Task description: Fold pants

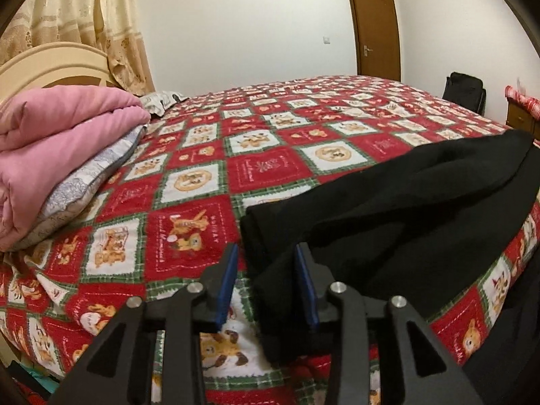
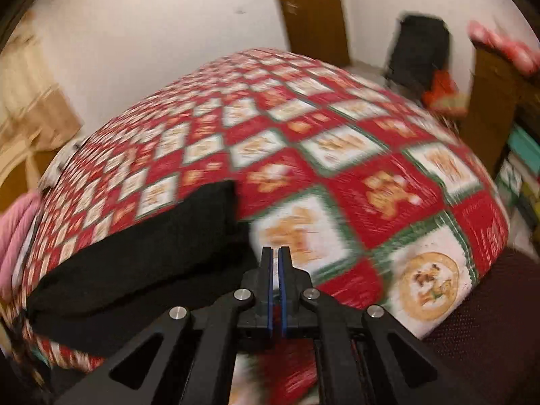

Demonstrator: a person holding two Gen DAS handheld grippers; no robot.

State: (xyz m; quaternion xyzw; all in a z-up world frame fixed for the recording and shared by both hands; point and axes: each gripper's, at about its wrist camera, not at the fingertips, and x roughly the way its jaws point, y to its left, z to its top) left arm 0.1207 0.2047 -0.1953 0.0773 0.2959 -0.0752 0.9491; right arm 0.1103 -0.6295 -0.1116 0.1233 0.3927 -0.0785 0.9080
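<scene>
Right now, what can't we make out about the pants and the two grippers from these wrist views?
- Left wrist: the black pants run off the right edge; their full shape is cut off.
- Left wrist: the left gripper stands open; its right finger hides some cloth edge.
- Right wrist: motion blur; whether the shut right gripper pinches cloth is unclear.

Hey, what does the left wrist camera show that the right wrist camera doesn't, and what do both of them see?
Only the left wrist view: the left gripper, open, with a black pants edge between its pads, a grey patterned pillow and a curtain.
Only the right wrist view: the right gripper, shut with nothing in it, and stacked boxes at the right edge.
Both: the pants, the red patchwork bedspread, a pink folded quilt and a brown door.
</scene>
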